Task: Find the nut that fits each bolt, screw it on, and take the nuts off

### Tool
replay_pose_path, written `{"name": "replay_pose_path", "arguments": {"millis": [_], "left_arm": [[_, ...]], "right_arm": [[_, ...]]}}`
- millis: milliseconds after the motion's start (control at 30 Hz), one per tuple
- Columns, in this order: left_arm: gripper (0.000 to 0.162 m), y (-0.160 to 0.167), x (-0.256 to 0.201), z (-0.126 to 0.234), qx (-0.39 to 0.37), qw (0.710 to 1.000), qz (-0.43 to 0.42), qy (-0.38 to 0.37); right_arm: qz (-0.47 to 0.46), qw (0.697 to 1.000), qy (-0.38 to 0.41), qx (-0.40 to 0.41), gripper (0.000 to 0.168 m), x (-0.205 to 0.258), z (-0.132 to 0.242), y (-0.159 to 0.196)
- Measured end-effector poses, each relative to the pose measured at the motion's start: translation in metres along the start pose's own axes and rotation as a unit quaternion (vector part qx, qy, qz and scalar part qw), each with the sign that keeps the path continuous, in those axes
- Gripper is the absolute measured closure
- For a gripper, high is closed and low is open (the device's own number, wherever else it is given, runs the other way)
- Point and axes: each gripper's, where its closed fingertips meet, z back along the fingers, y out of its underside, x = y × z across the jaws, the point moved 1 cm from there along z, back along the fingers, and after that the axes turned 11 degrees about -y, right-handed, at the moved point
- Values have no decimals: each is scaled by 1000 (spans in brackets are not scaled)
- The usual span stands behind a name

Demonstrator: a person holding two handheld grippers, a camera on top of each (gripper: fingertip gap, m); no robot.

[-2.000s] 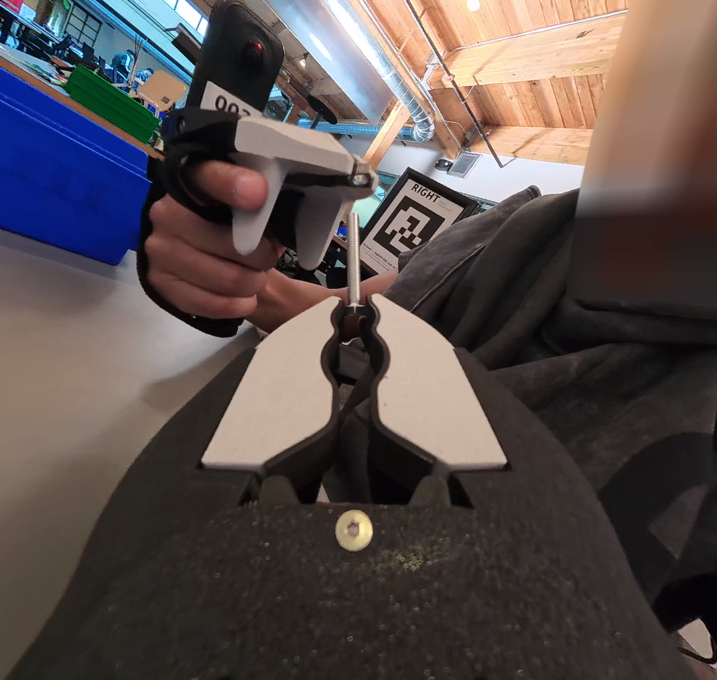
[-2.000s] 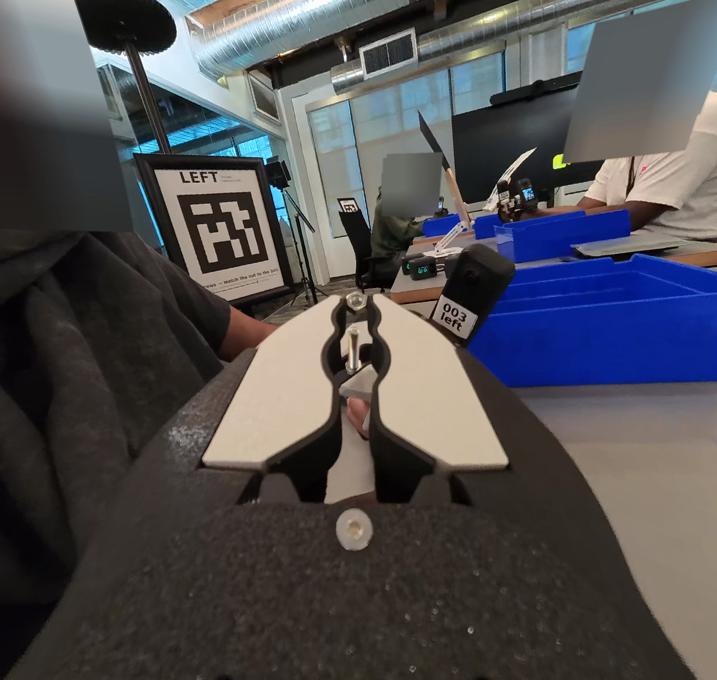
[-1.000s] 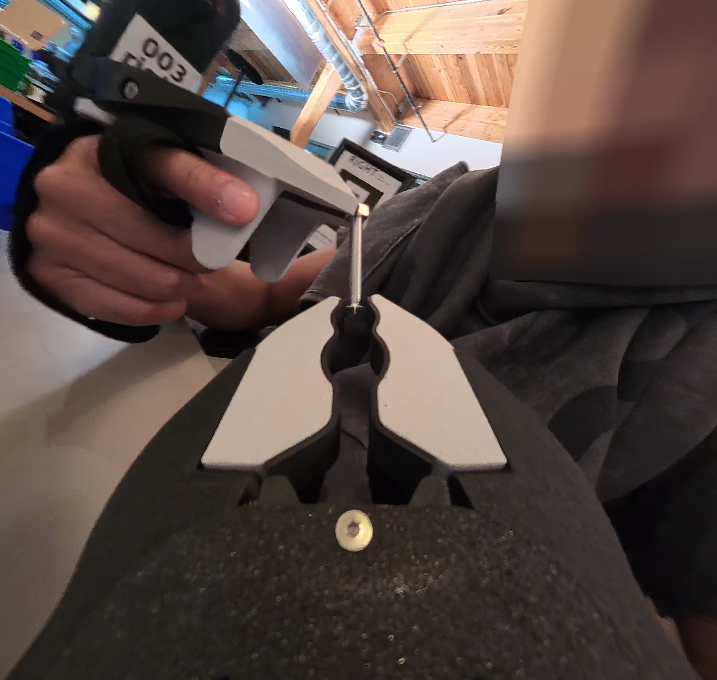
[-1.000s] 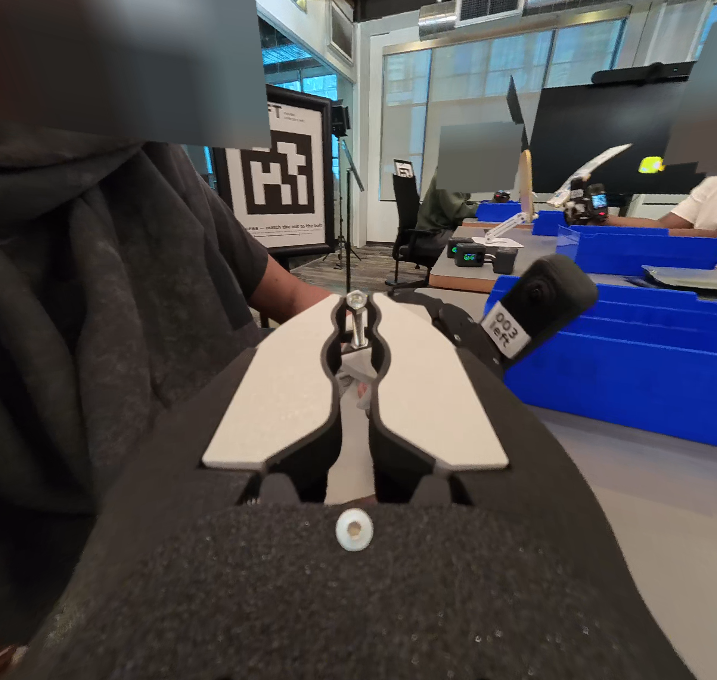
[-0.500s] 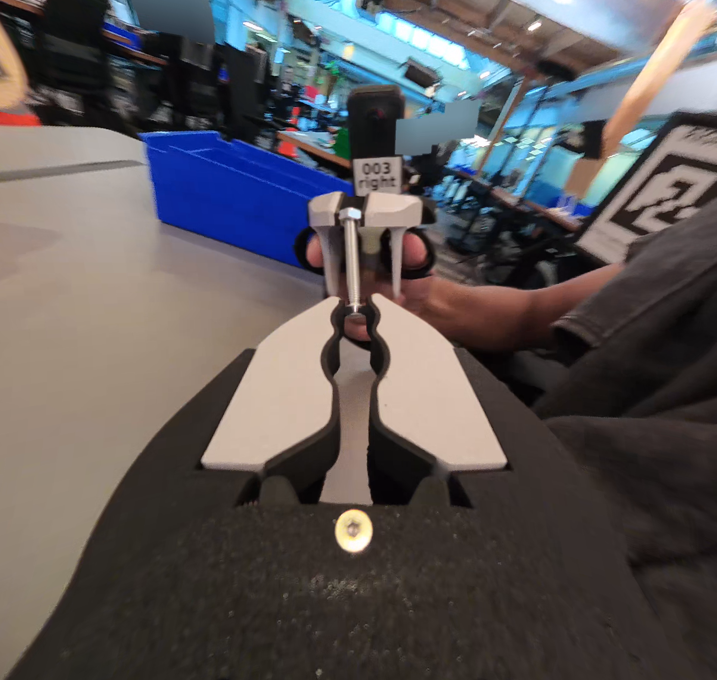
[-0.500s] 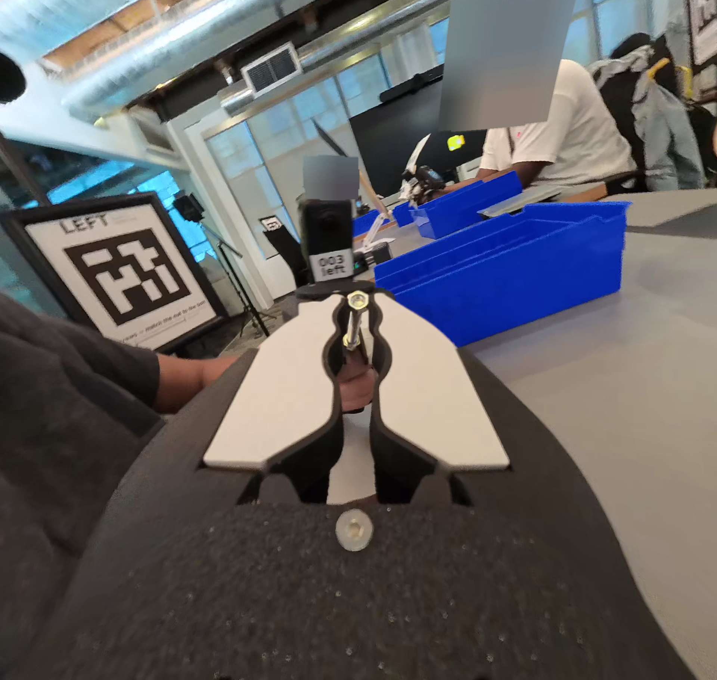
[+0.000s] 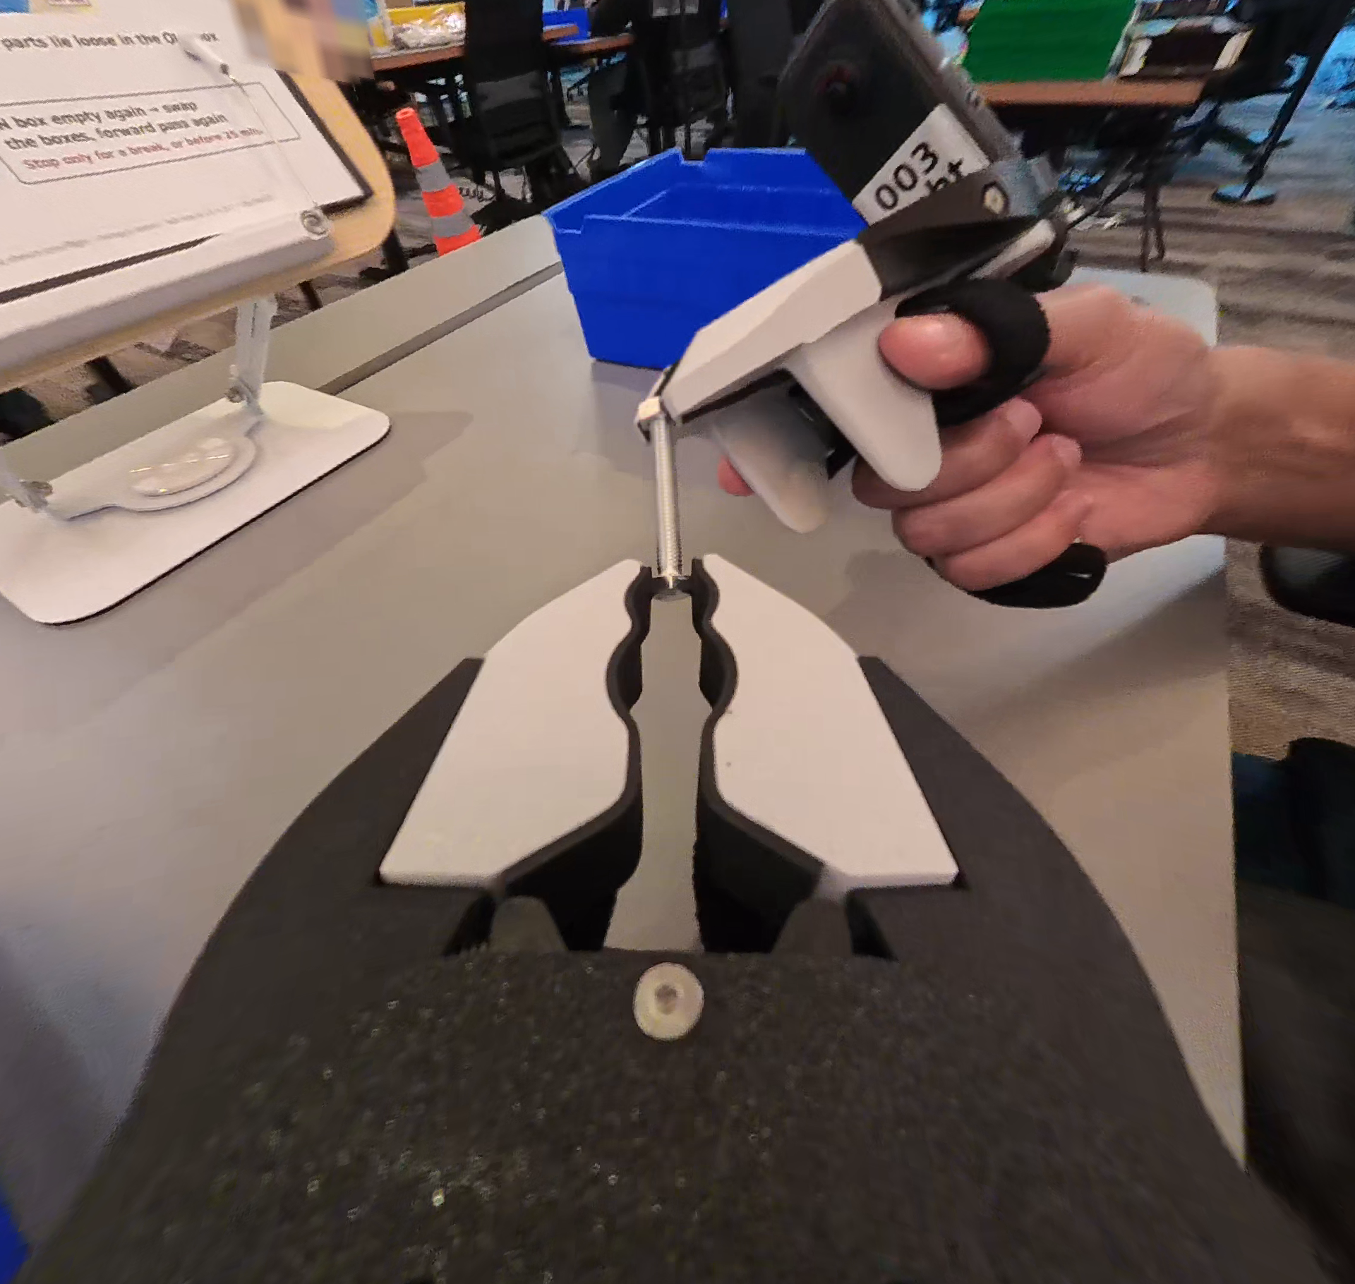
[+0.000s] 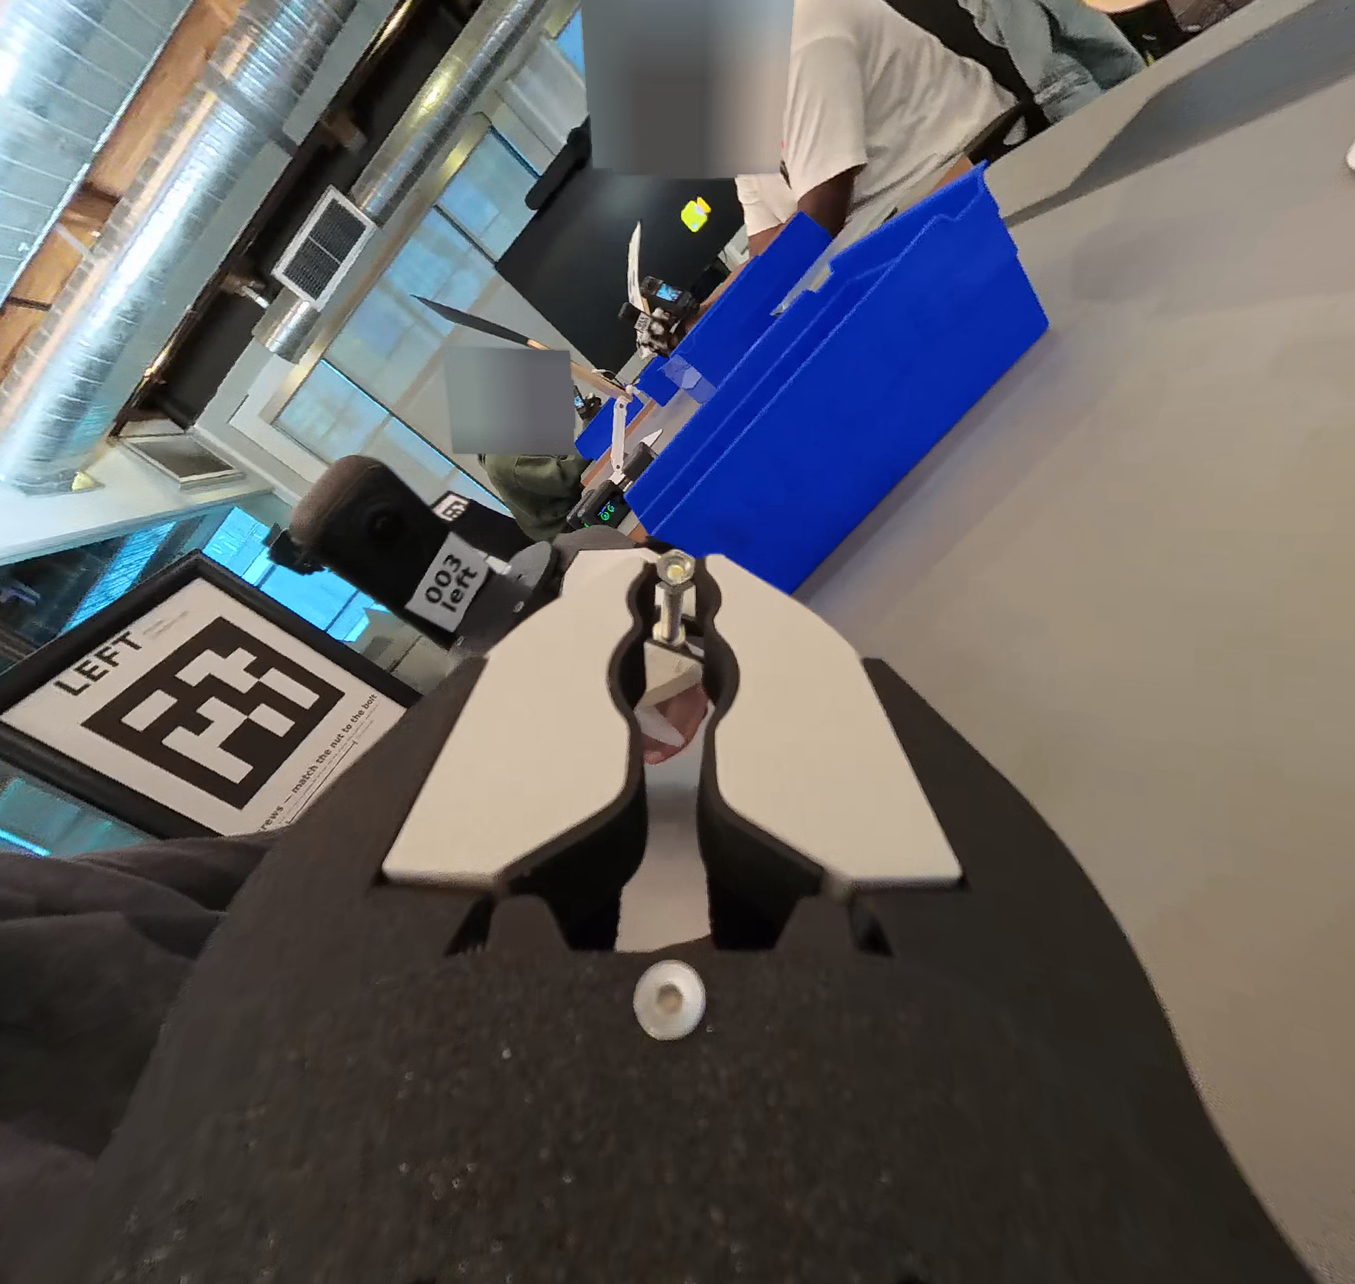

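The right gripper [image 7: 663, 409] is gripping the hex head of a long, bright threaded steel bolt [image 7: 667, 497] at its fingertips. The left gripper [image 7: 671, 578] is pinching a small metal nut [image 7: 671, 591] at the bolt's lower end (its matte grey fingers are nearly touching). Both are hanging above a smooth grey table [image 7: 220, 662]. A glossy blue plastic bin [image 7: 682, 259] is sitting at the far side, and a white stand [image 7: 183, 479] is resting far left.
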Motion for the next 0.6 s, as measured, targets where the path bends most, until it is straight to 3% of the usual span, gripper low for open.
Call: {"name": "replay_pose_path", "arguments": {"millis": [333,433,600], "left_arm": [[152,0,11,0,-2,997,79,21],[152,-4,5,2,-14,991,116,64],[152,-15,-8,9,-40,972,175,150]], "right_arm": [[-4,1000,-30,-1,146,6,1,-3],[15,999,-41,-25,133,8,4,-11],[35,994,-99,-38,125,22,-2,-11]]}}
